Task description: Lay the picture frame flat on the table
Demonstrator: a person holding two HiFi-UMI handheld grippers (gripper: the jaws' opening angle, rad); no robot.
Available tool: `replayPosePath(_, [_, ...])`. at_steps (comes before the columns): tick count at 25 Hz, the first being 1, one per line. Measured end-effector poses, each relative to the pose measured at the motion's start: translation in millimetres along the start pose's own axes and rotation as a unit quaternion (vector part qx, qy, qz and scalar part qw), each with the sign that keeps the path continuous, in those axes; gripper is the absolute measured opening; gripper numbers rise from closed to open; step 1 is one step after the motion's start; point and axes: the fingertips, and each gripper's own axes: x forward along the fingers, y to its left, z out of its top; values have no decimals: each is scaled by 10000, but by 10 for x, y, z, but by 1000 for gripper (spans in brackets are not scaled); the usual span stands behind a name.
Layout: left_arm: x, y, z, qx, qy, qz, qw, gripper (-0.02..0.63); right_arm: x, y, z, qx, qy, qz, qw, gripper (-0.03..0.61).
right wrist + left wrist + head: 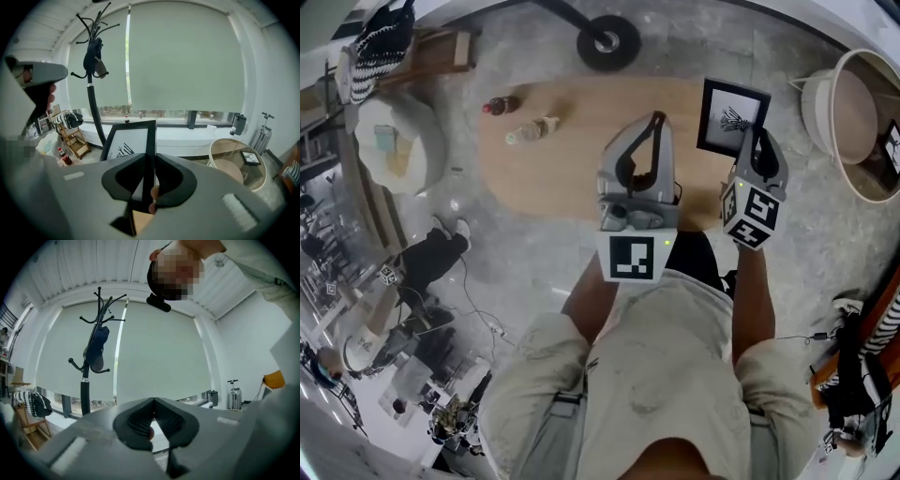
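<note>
The right claw (pixel 149 165) is clamped on the right-hand border of the picture frame (pixel 127 143), its two jaws pressing that black edge from either side. The frame stands upright, rising above the claw, with its white print of a dark branching figure lying to the left of the jaws. From the head view, the right claw (pixel 758 142) meets the picture frame (pixel 729 112) at the far right end of the wooden worktop (pixel 581 178). Whether the frame's lower edge touches the wood cannot be told. The left claw (pixel 153 402) has its jaws together with nothing between them and points up towards the window blind. It hangs over the worktop beside the right one, well clear of the frame. Two bottles (pixel 517 118) lie at the worktop's far left end.
</note>
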Motion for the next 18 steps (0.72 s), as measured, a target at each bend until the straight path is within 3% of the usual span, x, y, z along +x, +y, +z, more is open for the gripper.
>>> replayPosePath(8, [7,35,-359,-99,60,-73,9999,5,384,95,-661,46,669,22,9977,71])
replayPosePath(18, [88,-72,-717,-55,192,-288,9994,5,796,48,-1576,148,1645,50,9863,71])
